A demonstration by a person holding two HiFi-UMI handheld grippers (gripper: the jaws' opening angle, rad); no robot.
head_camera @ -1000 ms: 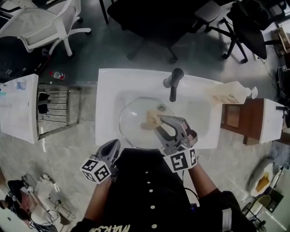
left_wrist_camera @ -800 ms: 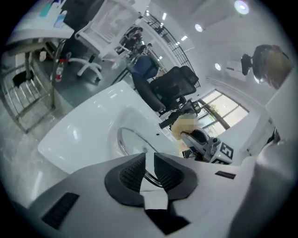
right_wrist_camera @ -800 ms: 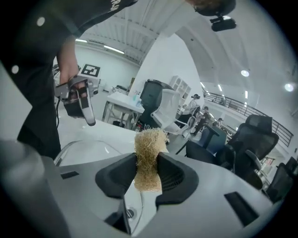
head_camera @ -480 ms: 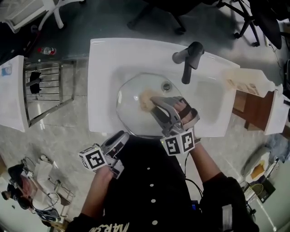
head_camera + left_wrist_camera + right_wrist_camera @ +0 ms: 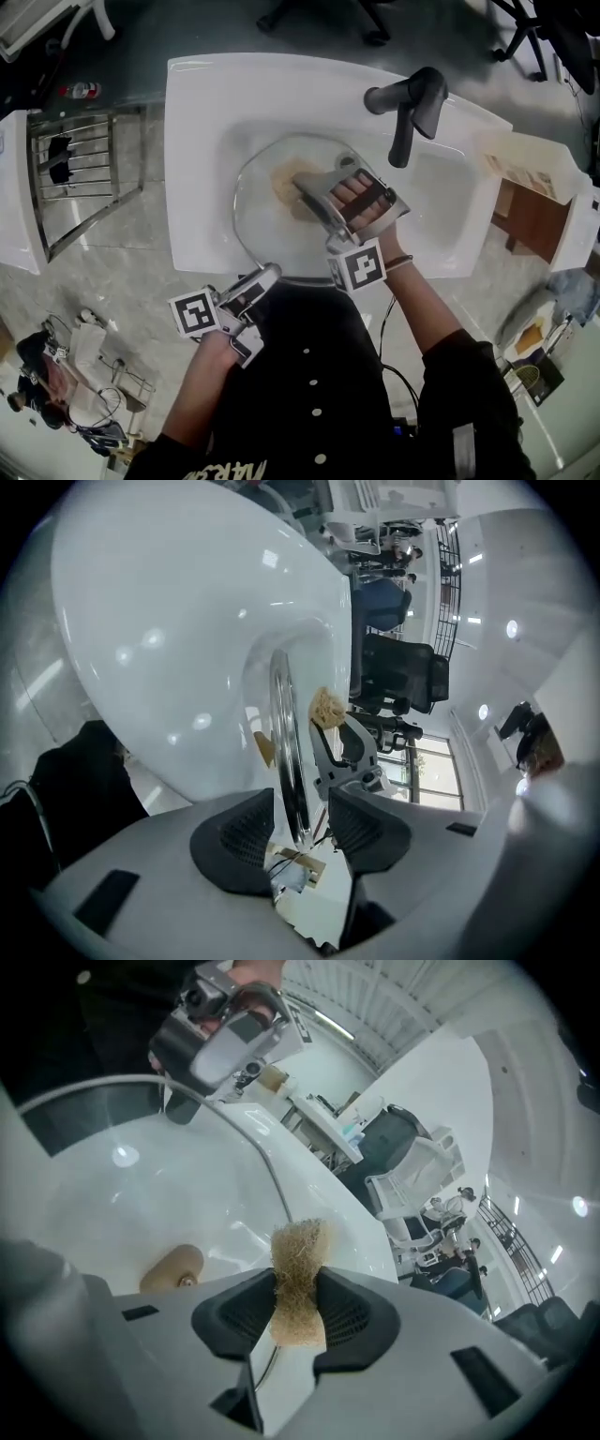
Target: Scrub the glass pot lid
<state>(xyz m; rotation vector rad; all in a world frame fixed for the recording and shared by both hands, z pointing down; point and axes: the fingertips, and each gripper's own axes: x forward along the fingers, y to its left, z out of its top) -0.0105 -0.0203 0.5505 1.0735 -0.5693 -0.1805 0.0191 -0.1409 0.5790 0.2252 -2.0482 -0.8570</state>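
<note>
Glass with a metal rim, the pot lid [image 5: 267,225] rests in the basin of the white sink [image 5: 202,141] at the middle of the head view, left of the dark faucet [image 5: 408,108]. It is judged stiff, smooth and breakable, and likely to skate or tip under scrubbing, so the rim or the tan knob [image 5: 172,1269] looks the safest hold. The right gripper [image 5: 302,192] is clamped on a tan fibrous scrub pad [image 5: 298,1279] over the lid's centre. The left gripper [image 5: 300,827] has just been opening its jaws. They stand wide with the rim between the pads, and neither pad presses on it. A second ago that gripper sat shut at the lower left, short of the lid. The right gripper reached less far across the glass.
</note>
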